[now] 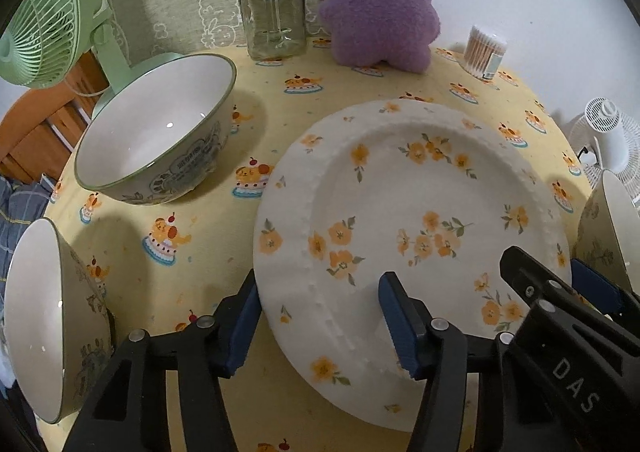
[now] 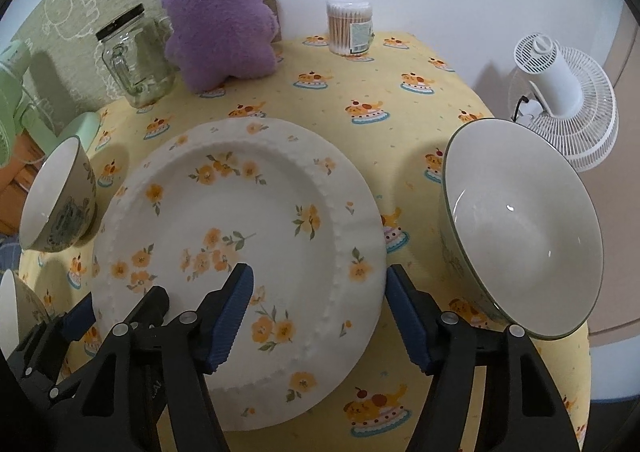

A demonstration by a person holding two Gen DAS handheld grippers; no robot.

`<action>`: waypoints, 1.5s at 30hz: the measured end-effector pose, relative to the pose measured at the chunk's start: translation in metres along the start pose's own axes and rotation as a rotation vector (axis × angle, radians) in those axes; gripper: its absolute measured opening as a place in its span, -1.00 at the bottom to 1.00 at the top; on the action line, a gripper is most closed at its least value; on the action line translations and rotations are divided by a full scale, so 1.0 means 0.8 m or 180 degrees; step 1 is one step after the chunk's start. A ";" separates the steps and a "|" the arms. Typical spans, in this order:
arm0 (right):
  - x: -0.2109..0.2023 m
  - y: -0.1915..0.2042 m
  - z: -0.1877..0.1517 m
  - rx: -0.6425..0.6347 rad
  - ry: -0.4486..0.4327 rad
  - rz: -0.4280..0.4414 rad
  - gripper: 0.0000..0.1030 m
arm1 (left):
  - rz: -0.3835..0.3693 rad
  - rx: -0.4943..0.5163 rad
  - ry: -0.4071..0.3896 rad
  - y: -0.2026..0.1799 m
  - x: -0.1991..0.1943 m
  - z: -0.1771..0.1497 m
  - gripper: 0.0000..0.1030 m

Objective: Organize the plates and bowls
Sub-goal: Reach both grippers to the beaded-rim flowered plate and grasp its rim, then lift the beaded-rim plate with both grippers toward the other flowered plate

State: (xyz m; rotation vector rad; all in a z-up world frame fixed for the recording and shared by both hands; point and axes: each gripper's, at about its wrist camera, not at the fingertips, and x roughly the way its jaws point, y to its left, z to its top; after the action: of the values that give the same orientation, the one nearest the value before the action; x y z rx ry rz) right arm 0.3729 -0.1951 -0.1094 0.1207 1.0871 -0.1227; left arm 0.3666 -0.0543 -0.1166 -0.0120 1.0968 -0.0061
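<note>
My left claw (image 1: 320,316) and right claw (image 2: 320,312) each straddle opposite rims of the floral plate (image 1: 420,191), half-open, not yet pinching, for a balanced two-sided lift off the bench (image 1: 200,219).

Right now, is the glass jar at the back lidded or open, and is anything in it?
Lidded: a black cap sits on the glass jar. It looks empty, clear glass throughout; the shape inside appears to be a mug behind it.

The green fan (image 1: 44,19) and one bowl (image 1: 44,324) are cut off at the left edge; the plate's (image 1: 400,211) near rim hides behind gripper fingers (image 1: 404,328).
</note>
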 end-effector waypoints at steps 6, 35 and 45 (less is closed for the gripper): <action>-0.008 0.008 -0.014 -0.0016 0.0021 0.0040 0.37 | 0.0039 -0.0042 0.0063 0.009 -0.008 -0.014 0.14; 0.015 0.033 -0.001 -0.0278 0.0201 0.0185 0.38 | 0.0166 -0.0097 0.0200 0.037 0.002 -0.008 0.49; 0.023 0.037 0.005 -0.0324 0.0254 0.0125 0.38 | 0.0179 -0.0039 0.0182 0.035 0.002 -0.007 0.48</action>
State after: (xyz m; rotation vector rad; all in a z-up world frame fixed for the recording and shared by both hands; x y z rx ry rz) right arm 0.3895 -0.1671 -0.1225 0.0557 1.1676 -0.0272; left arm 0.3625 -0.0263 -0.1212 0.0082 1.1539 0.0509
